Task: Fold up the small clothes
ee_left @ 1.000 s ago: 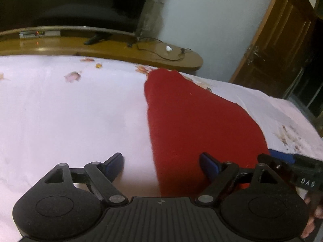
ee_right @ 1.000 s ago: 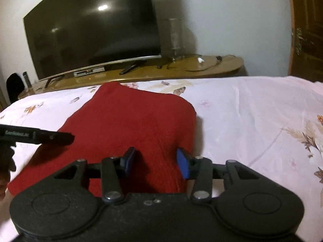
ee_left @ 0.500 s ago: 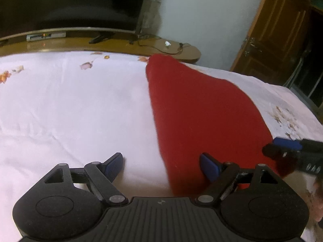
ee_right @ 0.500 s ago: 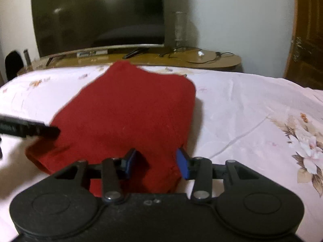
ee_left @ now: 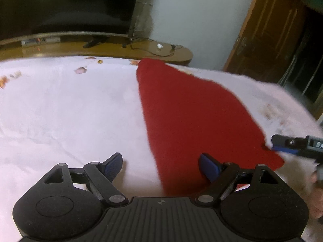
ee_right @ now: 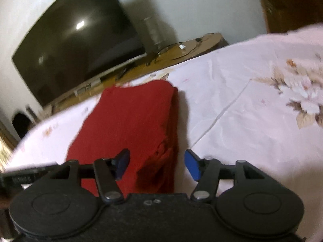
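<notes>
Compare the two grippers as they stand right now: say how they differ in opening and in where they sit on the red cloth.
The left gripper stands wide open, straddling the near left edge of the red cloth; the right gripper is narrower and its jaws are opening over the near right edge. The left one frames mostly bare bedsheet; the right one frames a rumpled fold. Neither pinches the cloth; both have blue pads.

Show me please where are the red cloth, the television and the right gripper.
red cloth (ee_left: 193, 117): left wrist view, middle of its top surface.
television (ee_right: 80, 54): right wrist view, dark screen.
right gripper (ee_right: 157, 164): right wrist view, between its opening fingertips.
</notes>
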`<state>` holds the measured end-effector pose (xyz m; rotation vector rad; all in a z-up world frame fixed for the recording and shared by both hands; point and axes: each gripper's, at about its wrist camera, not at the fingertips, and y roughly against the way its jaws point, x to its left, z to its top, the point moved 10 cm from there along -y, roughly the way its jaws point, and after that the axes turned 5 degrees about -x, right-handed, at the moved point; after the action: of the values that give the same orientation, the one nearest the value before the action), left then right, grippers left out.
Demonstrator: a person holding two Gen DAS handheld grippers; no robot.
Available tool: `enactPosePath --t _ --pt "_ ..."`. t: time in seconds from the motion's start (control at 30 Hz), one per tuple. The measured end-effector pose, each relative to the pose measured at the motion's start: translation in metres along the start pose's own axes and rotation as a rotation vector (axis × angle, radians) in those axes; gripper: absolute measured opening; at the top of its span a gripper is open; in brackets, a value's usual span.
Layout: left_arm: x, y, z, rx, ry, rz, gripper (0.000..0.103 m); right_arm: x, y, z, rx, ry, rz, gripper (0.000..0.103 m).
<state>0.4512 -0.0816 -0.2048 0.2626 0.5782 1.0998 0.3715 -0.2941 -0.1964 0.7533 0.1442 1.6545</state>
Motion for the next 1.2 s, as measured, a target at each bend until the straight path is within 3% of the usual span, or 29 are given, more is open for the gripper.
enactPosePath --t 0.17,0.43,0.57,0.87,1.1,1.2 --pt "0.011 -0.017 0.017 0.035 0.237 -0.202 0.083 -0.028 -0.012 0.017 0.012 -0.217 0.107 0.069" --pt "0.024 -0.056 0.021 0.131 0.336 -0.322 0.083 -0.05 -0.05 0.02 0.14 -0.334 0.208 0.069" --pt "0.023 -0.076 0.014 0.182 0.342 -0.345 0.076 -0.046 -0.068 0.015 0.193 -0.305 0.225 0.068" --pt "0.015 -0.108 0.029 0.187 0.365 -0.428 0.076 -0.031 -0.092 0.025 0.238 -0.271 0.315 0.066" --pt "0.012 -0.109 0.03 0.188 0.353 -0.47 0.076 -0.017 -0.101 0.027 0.241 -0.254 0.361 0.065" --pt "0.015 -0.103 0.029 0.21 0.336 -0.486 0.073 -0.016 -0.094 0.025 0.261 -0.236 0.37 0.059"
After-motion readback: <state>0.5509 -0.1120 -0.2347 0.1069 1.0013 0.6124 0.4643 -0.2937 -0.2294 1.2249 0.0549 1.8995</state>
